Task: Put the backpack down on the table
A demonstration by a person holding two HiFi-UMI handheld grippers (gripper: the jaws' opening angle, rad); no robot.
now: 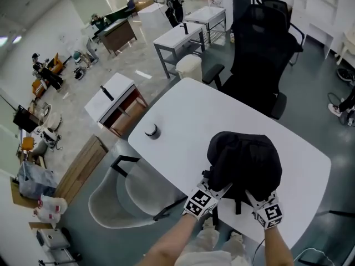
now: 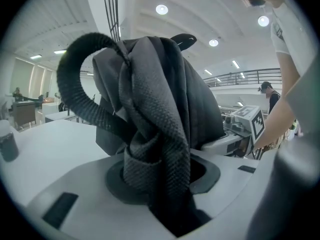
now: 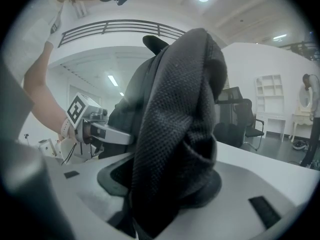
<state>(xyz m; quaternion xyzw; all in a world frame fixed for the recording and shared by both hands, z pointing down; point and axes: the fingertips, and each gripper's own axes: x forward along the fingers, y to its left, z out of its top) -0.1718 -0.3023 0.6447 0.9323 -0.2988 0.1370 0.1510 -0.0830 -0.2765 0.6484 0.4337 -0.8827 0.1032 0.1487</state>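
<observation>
The black backpack point(image 1: 244, 159) stands upright over the near right part of the white table point(image 1: 188, 110); I cannot tell whether its base touches the top. My left gripper point(image 1: 213, 191) is at its near left side, shut on a bunched padded shoulder strap point(image 2: 155, 149) that fills the jaws. My right gripper point(image 1: 258, 197) is at the near right side, shut on the other strap point(image 3: 175, 134). In the left gripper view the pack's body point(image 2: 200, 94) rises behind the strap, with the right gripper point(image 2: 240, 134) beside it. The right gripper view shows the left gripper point(image 3: 97, 129) across the pack.
A small dark cup point(image 1: 152, 131) stands on the table's left part, also at the left edge of the left gripper view point(image 2: 7, 145). A black office chair point(image 1: 260, 54) is behind the table and a grey chair point(image 1: 125, 198) at its near left. Desks stand farther back.
</observation>
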